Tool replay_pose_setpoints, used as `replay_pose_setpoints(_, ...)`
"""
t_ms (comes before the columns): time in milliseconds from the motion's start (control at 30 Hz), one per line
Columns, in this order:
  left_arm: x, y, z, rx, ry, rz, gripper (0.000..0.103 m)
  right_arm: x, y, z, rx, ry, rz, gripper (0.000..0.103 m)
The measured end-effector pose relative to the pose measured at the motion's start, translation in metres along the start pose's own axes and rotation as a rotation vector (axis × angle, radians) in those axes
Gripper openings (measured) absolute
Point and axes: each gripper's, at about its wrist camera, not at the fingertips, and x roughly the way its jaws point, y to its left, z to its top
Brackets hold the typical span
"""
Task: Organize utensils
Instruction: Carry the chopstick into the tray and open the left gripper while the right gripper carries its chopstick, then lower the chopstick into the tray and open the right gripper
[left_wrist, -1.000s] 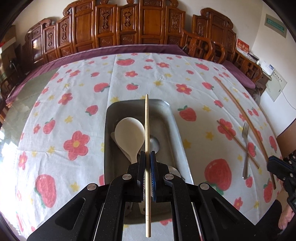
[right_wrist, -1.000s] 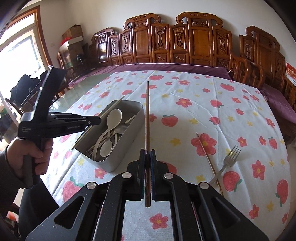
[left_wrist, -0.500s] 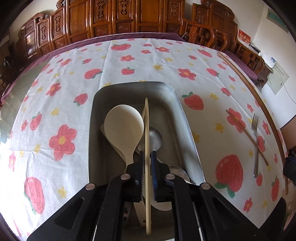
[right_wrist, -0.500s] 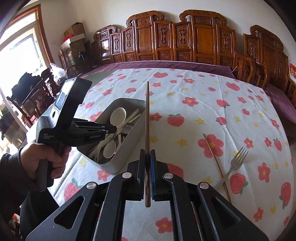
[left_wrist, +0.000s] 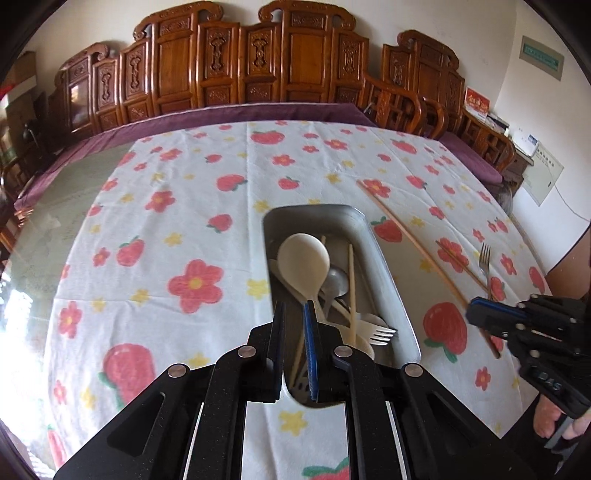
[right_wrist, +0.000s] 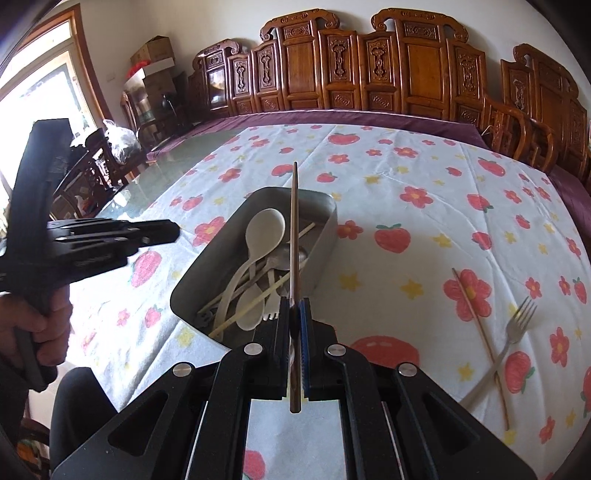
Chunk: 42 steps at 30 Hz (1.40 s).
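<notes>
Utensils in the tin — one chopstick held

Left tongs (left_wrist: 294, 325) gape over the metal tin (left_wrist: 391, 291), hiding its near end; right tongs (right_wrist: 294, 325) pinch a dark chopstick (right_wrist: 293, 236) above it — fork (right_wrist: 511, 339) lies on the counter (right_wrist: 406, 206).

L gripper (left_wrist: 294, 314) open, over tray (left_wrist: 388, 273)
</notes>
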Motion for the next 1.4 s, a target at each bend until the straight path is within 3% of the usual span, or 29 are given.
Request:
replay_pose_setpoints(267, -0.025, 0.021, -0.005, -0.009, -0.042, 0.023, 0.009, 0.029, 0.016, 0.007, 0.037, 0.040, -0.004, 0.006)
replay_pose_setpoints(667, -0.043, 0.027, -0.008, -0.006, -0.064, 0.019, 0.009, 0.065, 0.028, 0.014, 0.078, 0.116, -0.081, 0.006)
replay_pose_setpoints(867, -0.046, 0.026, -0.009, -0.007, -0.064, 0.012, 0.009, 0.072, 0.025, 0.017, 0.092, 0.114, -0.096, 0.006)
replay_pose_setpoints(1067, -0.050, 0.024, -0.009, -0.002, -0.071, 0.014, 0.009, 0.070, 0.032, 0.015, 0.078, 0.090, -0.012, 0.008)
replay_pose_setpoints(1300, -0.050, 0.016, -0.009, 0.005, -0.064, 0.018, 0.009, 0.053, 0.034, 0.012, 0.022, 0.050, 0.014, 0.008)
replay_pose_setpoints(1400, -0.049, 0.008, -0.008, 0.013, -0.062, 0.017, 0.017, 0.032, 0.023, 0.010, 0.005, 0.008, 0.017, 0.008)
